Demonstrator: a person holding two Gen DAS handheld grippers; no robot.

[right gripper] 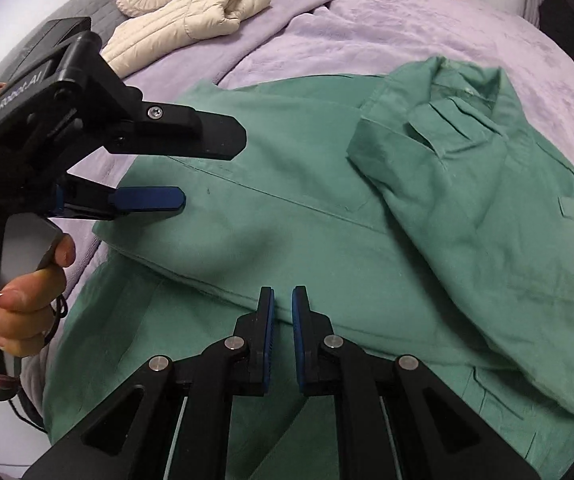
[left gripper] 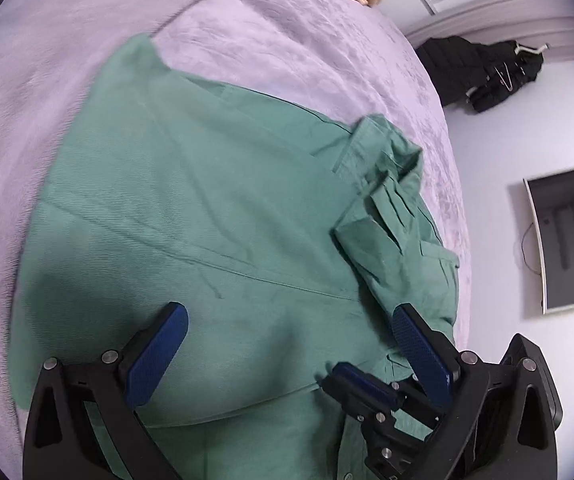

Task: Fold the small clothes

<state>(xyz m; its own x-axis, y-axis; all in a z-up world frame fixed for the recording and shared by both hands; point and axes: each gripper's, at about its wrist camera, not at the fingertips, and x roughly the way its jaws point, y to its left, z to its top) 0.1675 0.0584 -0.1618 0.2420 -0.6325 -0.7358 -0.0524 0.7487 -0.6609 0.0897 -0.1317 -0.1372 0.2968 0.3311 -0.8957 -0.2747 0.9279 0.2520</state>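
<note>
Shirt (right gripper: 327, 208) hem hidden beneath nearly closed right claw (right gripper: 283, 300).

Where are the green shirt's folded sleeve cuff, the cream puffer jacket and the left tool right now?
green shirt's sleeve cuff (right gripper: 391, 136): right wrist view, on the cuff band.
cream puffer jacket (right gripper: 191, 20): right wrist view, on its quilted middle.
left tool (right gripper: 207, 168): right wrist view, midway between its open fingertips.

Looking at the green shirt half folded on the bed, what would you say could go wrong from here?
1. The right gripper is nearly shut above the green shirt with no cloth between its pads, so it may miss the fold edge.
2. The left gripper hangs open over the shirt; closing there could pinch several layers.
3. The folded sleeve lies loose and might slide off.
</note>
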